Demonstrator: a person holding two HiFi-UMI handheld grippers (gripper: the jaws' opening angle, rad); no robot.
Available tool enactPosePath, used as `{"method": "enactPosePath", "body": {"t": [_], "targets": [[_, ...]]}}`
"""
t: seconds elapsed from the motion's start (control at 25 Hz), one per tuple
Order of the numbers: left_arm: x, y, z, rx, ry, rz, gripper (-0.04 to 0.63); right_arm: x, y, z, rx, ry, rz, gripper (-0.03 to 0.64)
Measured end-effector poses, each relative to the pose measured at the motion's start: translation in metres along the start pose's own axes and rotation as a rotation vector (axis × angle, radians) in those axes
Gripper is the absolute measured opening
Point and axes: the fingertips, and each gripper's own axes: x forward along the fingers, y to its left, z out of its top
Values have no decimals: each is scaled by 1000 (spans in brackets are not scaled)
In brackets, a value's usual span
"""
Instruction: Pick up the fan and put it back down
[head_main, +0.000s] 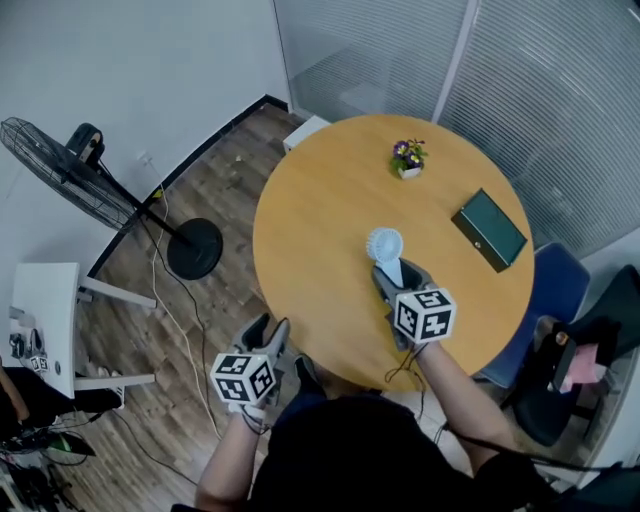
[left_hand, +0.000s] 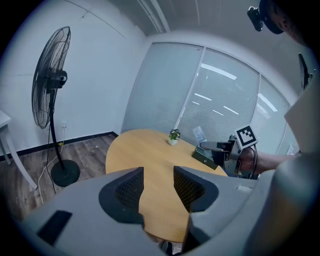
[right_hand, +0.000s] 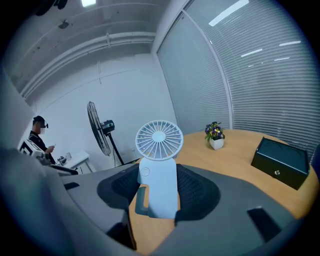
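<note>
Small white fan (right_hand: 159, 150) is standing upright between the jaws of the right gripper (right_hand: 158, 192). The pads are pressing on both sides of its body, set fairly wide. It is sitting over the near-right part of the round wooden table (head_main: 320, 200) – cannot tell whether its base is touching the top. Left gripper (left_hand: 157, 187) is hovering at the table's near-left edge, jaws apart and holding nothing. Potted plant (head_main: 407, 157) and dark green box (head_main: 489, 229) are lying farther back; floor fan (head_main: 70, 170) is standing far left.
</note>
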Motion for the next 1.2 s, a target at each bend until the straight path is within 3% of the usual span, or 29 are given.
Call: {"method": "enactPosePath", "body": {"t": [0.68, 1.2], "targets": [[2, 155, 17, 2, 97, -16, 184, 153, -7, -93, 43, 262, -270, 222], [0, 207, 26, -20, 103, -6, 184, 189, -17, -132, 49, 399, -350, 222]]}}
